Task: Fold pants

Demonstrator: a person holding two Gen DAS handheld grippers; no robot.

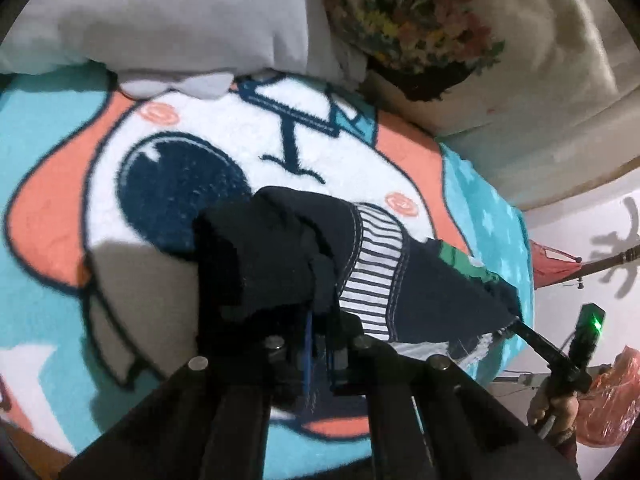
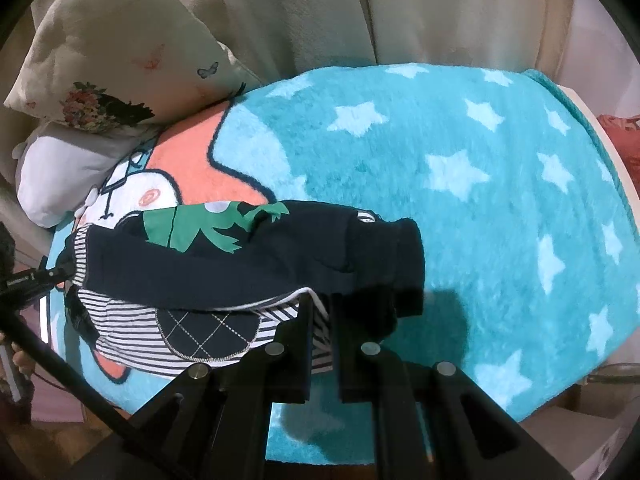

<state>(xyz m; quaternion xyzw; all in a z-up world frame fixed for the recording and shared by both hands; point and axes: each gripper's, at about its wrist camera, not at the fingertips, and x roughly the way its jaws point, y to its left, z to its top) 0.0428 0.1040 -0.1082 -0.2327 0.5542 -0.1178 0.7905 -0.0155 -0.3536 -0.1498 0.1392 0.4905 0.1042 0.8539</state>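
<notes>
The pants (image 1: pixel 400 280) are small, navy with striped white panels and a green frog print (image 2: pixel 208 228). They hang stretched in the air between my two grippers, above a fluffy cartoon blanket (image 1: pixel 280 152). My left gripper (image 1: pixel 316 312) is shut on one end of the pants, with the navy cloth bunched over its fingers. My right gripper (image 2: pixel 320 308) is shut on the other end, near a navy cuff (image 2: pixel 400 252). In the left wrist view the right gripper (image 1: pixel 516 320) grips the far corner of the pants. In the right wrist view the left gripper (image 2: pixel 60 276) holds the striped end.
The blanket (image 2: pixel 480 184) is teal with white stars and covers the bed. A floral pillow (image 1: pixel 420 24) and a grey-white pillow (image 1: pixel 160 12) lie at its head. Curtains (image 2: pixel 360 8) hang behind. A red bag (image 1: pixel 612 396) sits beside the bed.
</notes>
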